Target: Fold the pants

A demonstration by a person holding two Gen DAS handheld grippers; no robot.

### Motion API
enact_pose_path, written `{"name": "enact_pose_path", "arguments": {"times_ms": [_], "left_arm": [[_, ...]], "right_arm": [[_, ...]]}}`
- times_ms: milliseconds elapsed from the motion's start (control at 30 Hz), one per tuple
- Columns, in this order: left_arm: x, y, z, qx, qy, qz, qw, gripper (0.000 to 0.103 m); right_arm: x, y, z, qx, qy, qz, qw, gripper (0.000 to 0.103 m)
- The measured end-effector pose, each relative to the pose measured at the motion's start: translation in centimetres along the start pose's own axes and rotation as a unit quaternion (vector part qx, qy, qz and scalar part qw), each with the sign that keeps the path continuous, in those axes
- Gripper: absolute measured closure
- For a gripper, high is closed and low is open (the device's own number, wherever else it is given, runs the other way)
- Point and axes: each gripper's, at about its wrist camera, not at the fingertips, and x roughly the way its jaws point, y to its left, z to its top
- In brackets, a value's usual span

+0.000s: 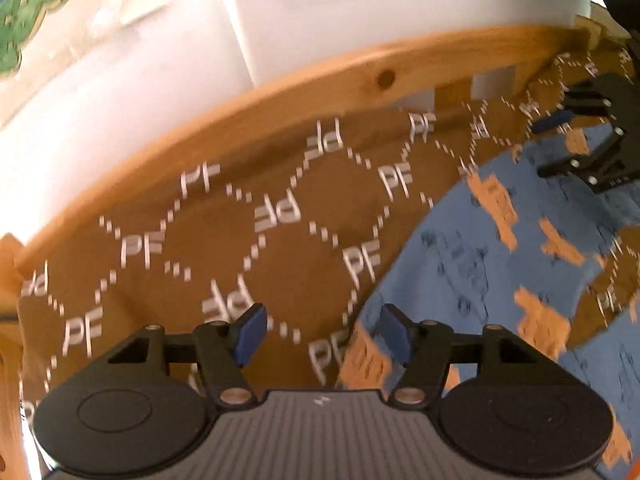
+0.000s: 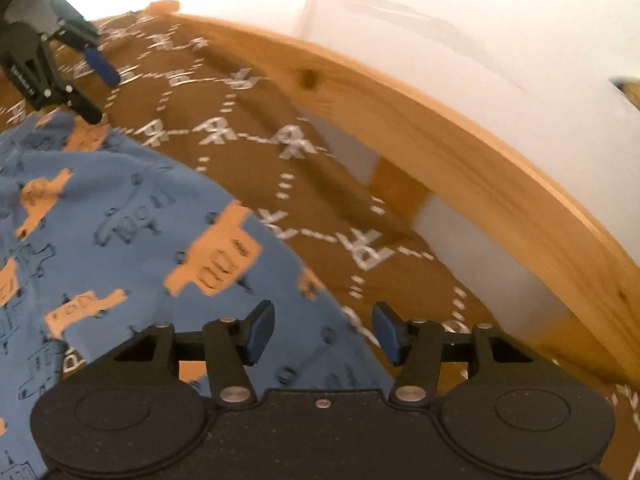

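From the left wrist cam, the left gripper (image 1: 320,336) has its jaws apart with nothing between them, hovering over the brown bedspread (image 1: 248,216), and the blue pants (image 1: 500,264) lie to its right on the bed. Right wrist cam: right gripper (image 2: 322,334) jaws open and empty too, right over the pants' edge. Looks like between folds; next up is grabbing an edge again.

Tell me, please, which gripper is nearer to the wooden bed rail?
Hard to call; by a little, the right. The right gripper hangs open over the blue pants' edge, the wooden bed rail just beyond. The left gripper, also open, hovers over the brown cover.
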Motion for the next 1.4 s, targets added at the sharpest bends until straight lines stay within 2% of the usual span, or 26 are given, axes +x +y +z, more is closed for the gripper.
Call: {"name": "enact_pose_path", "arguments": {"times_ms": [67,133,200,233,267,300,333,400,467,633,733,900,1000,1100,1233,1400], "left_arm": [[0.4,-0.2,-0.6,0.008,0.016,-0.001,0.9998,0.038],[1.4,-1.3,-1.0,0.028,0.039,0.018,0.9987,0.051],[1.9,-2.4,-1.2,0.054,0.051,0.037,0.9966,0.059],[2.0,-2.7,-1.2,0.061,0.057,0.032,0.996,0.077],[2.1,-2.9,-1.2,0.062,0.066,0.025,0.9956,0.09],[2.2,-3.0,-1.1,0.06,0.074,0.023,0.9953,0.098],[2.3,-3.2,-1.0,0.057,0.076,0.024,0.9952,0.101],[2.1,-3.6,-1.0,0.064,0.072,0.035,0.9948,0.102],[1.7,-4.0,-1.1,0.067,0.056,0.045,0.9952,0.102],[-1.3,-4.2,-2.0,0.067,0.007,0.093,0.9933,0.103],[-3.1,-4.8,-2.6,0.062,-0.024,0.111,0.9915,0.103],[-6.8,-7.7,-4.7,0.092,-0.089,0.158,0.9791,0.103],[-9.1,-10.0,-6.8,0.12,-0.128,0.17,0.9697,0.103],[-10.8,-12.5,-9.8,0.16,-0.152,0.178,0.9589,0.103],[-12.4,-15.4,-14.0,0.203,-0.166,0.185,0.9472,0.102],[-12.1,-18.6,-18.8,0.24,-0.147,0.176,0.9434,0.102]], "right_arm": [[0.8,1.7,1.0,-0.026,0.002,0.006,1.0,0.046],[1.5,2.9,1.9,-0.038,0.002,0.016,0.999,0.047],[2.5,3.8,2.8,-0.046,0.005,0.024,0.999,0.049],[3.2,4.1,3.4,-0.052,0.013,0.026,0.998,0.05],[3.7,4.2,3.8,-0.054,0.021,0.025,0.998,0.052],[4.2,4.2,4.2,-0.053,0.027,0.027,0.998,0.053],[4.6,4.1,4.5,-0.046,0.033,0.035,0.998,0.055],[5.4,3.7,5.0,-0.029,0.048,0.054,0.997,0.069],[5.7,3.9,5.2,-0.025,0.05,0.054,0.997,0.103],[2.9,4.8,4.5,-0.015,-0.002,0.028,1.0,0.103],[-0.3,6.1,3.9,-0.021,-0.042,0.01,0.999,0.103],[-6.8,9.8,1.5,-0.038,-0.102,-0.027,0.994,0.103],[-10.8,12.9,-1.0,-0.055,-0.127,-0.037,0.99,0.103],[-13.7,15.9,-3.4,-0.061,-0.137,-0.03,0.988,0.103],[-16.5,20.3,-7.3,-0.071,-0.133,-0.015,0.988,0.103],[-17.4,25.2,-11.6,-0.062,-0.107,0.01,0.992,0.103]]}}
